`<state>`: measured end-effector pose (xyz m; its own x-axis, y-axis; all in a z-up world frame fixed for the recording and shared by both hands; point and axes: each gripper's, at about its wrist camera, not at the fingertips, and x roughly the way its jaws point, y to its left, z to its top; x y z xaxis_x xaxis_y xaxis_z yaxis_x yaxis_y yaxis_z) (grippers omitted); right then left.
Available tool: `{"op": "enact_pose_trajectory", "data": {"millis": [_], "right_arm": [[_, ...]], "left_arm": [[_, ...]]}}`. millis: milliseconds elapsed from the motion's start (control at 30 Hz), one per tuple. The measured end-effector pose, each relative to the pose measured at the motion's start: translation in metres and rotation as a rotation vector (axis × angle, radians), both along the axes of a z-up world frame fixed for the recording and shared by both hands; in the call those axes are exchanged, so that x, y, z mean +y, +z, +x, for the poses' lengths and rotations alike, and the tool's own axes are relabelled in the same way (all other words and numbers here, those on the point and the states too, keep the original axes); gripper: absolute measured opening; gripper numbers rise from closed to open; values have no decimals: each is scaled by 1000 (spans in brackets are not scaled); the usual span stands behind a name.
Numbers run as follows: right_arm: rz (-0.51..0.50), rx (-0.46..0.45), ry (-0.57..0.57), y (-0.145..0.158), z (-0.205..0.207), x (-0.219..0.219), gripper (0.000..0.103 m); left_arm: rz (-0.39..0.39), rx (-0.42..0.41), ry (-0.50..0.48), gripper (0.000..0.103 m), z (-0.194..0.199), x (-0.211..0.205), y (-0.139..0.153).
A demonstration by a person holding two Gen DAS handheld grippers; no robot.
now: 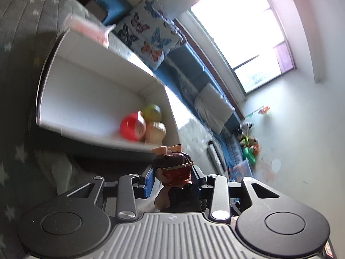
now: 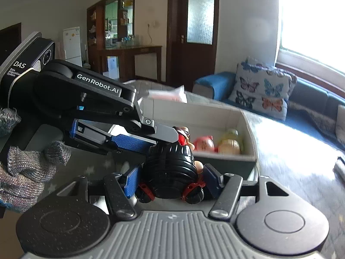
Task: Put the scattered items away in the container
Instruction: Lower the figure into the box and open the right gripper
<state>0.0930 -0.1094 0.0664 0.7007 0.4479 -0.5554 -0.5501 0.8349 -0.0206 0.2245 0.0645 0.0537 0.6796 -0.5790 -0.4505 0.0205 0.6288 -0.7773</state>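
A toy figure with a ribbed black body, dark red head and tan limbs [image 2: 170, 170] is gripped by both grippers at once. My right gripper [image 2: 170, 179] is shut on its body. My left gripper [image 1: 173, 177] is shut on its head end [image 1: 174, 168]; in the right wrist view the left gripper [image 2: 151, 138] reaches in from the left. The white box [image 2: 248, 116] stands just beyond, apart from the toy. It holds a red toy [image 2: 203, 144] and a yellow-green toy [image 2: 230, 142]; they also show in the left wrist view [image 1: 131, 127].
A red and white packet [image 2: 168, 95] lies at the box's far edge. The box sits on a grey star-patterned cover [image 1: 19, 86]. Beyond are a blue sofa [image 2: 312, 108] with a butterfly cushion [image 2: 261, 86], a bright window and a dark door [image 2: 194, 32].
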Motion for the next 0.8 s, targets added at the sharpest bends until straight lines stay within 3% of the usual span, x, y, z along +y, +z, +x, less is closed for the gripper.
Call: {"op": "enact_pose_trajectory", "data": {"millis": [267, 500, 800], "right_arm": [[64, -16, 7, 6, 61, 27, 63], [124, 89, -15, -27, 120, 38, 63], [114, 193, -33, -66, 155, 45, 63]], "left_arm": [[40, -18, 59, 39, 53, 26, 17], [90, 63, 79, 39, 103, 41, -13], [122, 151, 77, 40, 130, 46, -47]]}}
